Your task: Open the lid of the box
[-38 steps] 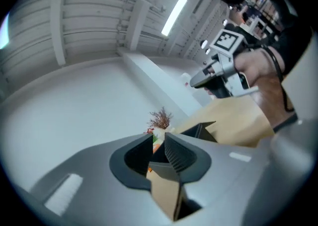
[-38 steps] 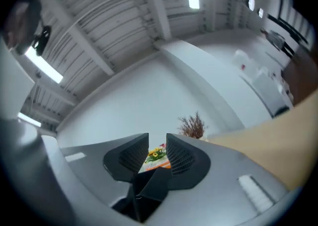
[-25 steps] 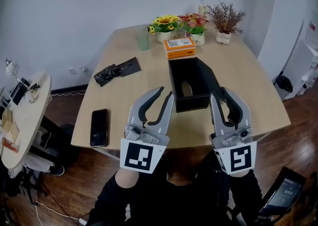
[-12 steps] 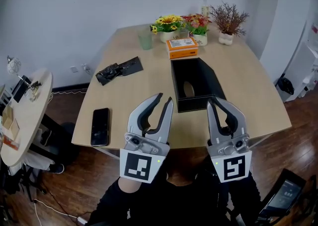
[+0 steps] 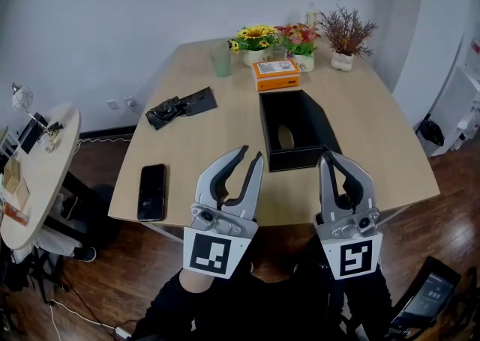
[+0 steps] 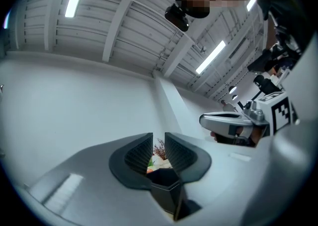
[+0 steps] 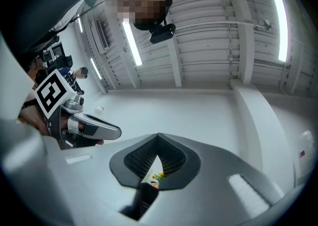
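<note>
Left tongs [image 5: 252, 153] barely ajar, right tongs [image 5: 327, 154] just closed, both empty

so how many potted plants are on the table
3, in a row at the far edge: sunflowers on the left, red flowers in the middle, dried twigs on the right. None looks hidden.

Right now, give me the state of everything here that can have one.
black box, top open, upright
phone, lying flat, screen dark
left gripper, jaws a narrow gap apart, empty
right gripper, shut, empty
</note>
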Tool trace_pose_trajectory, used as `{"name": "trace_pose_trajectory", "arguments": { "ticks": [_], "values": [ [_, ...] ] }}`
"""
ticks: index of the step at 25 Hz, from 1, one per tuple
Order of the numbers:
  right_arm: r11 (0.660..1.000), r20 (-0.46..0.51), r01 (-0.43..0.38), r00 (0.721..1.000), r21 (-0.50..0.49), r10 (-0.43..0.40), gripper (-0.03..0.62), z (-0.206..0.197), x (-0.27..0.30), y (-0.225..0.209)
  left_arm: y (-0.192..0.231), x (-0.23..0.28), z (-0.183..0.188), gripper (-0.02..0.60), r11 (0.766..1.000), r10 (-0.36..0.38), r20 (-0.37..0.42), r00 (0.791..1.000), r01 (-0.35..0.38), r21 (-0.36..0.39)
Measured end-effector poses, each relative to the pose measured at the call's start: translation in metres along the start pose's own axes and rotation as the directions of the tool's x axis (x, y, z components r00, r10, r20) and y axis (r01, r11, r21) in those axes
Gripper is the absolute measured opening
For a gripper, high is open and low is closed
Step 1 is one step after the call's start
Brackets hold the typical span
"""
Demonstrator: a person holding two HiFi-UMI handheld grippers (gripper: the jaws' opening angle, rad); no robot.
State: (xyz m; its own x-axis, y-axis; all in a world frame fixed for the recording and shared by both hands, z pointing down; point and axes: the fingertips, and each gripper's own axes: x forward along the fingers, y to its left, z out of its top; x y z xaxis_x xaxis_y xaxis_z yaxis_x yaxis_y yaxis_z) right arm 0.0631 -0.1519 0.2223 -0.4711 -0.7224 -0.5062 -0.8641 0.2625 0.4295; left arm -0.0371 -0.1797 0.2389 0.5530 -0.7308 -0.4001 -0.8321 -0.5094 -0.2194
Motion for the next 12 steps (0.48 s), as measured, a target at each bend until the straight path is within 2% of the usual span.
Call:
{"name": "trace_pose_trajectory", "arguments": {
  "ticks": [12],
  "values": [
    [1.0, -0.009, 0.021, 1.0, 0.003, -0.021, 0.0, 0.0003, -0.0003, -0.0059, -0.002, -0.0004, -0.0022, 0.055, 1.0, -0.012, -0.014, 1.0, 0.012, -0.004]
  ]
}}
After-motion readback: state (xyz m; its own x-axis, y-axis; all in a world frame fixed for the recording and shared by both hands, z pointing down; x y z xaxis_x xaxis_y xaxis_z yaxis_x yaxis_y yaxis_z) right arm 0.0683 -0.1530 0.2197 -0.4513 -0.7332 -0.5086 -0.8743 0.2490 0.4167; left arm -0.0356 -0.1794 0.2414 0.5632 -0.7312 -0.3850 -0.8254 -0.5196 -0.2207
